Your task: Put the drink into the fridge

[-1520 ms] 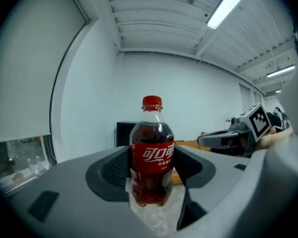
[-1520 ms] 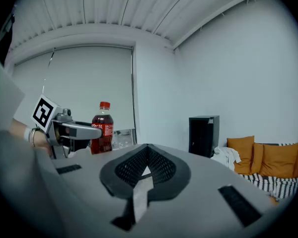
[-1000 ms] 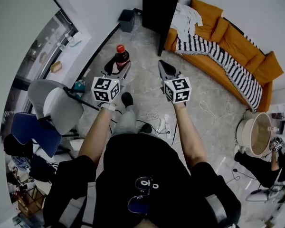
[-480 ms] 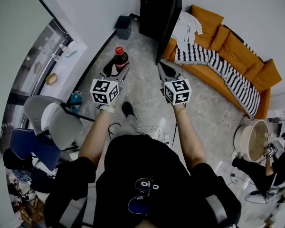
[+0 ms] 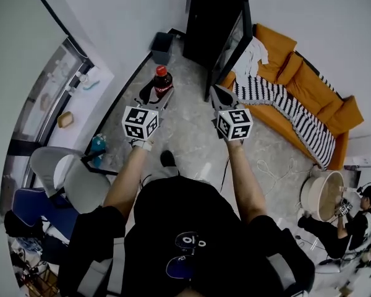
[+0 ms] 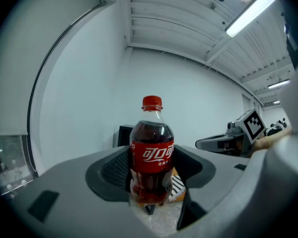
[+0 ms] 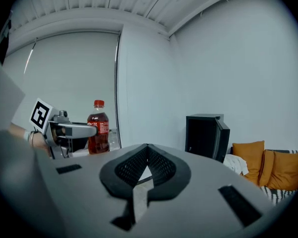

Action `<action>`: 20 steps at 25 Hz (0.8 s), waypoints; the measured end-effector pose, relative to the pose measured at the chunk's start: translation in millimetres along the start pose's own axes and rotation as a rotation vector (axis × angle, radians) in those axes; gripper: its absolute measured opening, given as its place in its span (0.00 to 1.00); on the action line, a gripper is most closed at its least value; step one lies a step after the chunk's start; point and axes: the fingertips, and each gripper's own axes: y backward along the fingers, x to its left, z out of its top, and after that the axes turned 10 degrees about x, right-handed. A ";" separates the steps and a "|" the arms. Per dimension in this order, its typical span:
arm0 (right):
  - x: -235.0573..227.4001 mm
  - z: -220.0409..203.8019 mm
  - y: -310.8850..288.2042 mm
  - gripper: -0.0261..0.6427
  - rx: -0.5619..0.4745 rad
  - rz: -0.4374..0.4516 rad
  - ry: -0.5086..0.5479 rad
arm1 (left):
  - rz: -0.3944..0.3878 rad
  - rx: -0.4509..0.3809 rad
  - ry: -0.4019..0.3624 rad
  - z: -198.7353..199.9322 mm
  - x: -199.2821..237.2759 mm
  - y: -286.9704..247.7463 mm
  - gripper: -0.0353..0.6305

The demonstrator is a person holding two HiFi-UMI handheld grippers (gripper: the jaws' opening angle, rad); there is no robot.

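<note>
A cola bottle point(image 5: 162, 82) with a red cap and red label stands upright between the jaws of my left gripper point(image 5: 155, 95), which is shut on its lower body point(image 6: 151, 162). My right gripper point(image 5: 219, 95) is shut and holds nothing point(image 7: 147, 158). It rides level with the left one, to its right. Ahead stands the black fridge point(image 5: 214, 22) with its door point(image 5: 230, 42) swung open; it shows again in the right gripper view point(image 7: 205, 135). The bottle also shows at the left there point(image 7: 98, 128).
An orange sofa point(image 5: 300, 79) with a striped throw point(image 5: 278, 98) and white cloth runs along the right wall. A dark bin point(image 5: 161, 47) sits left of the fridge. Chairs point(image 5: 68, 178) stand at the left, cables point(image 5: 278, 166) lie on the floor, and a seated person point(image 5: 343, 218) is at the right.
I have walked closer to the fridge, which now looms larger ahead with its door more plainly open. Both grippers keep their hold and spacing.
</note>
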 end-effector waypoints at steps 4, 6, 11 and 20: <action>4.1 7.4 -36.2 0.05 0.000 -0.005 -0.022 | -0.011 0.004 -0.005 3.0 31.1 -13.3 0.47; 8.3 8.0 -50.7 0.05 0.011 -0.003 -0.022 | -0.018 0.012 -0.008 2.5 42.0 -18.5 0.47; 3.3 11.7 -74.8 0.05 0.019 -0.009 -0.026 | -0.030 0.030 -0.008 -0.7 64.2 -33.7 0.47; -46.2 32.2 -132.0 0.05 0.003 -0.025 -0.058 | -0.067 0.030 -0.038 20.2 96.6 -98.6 0.47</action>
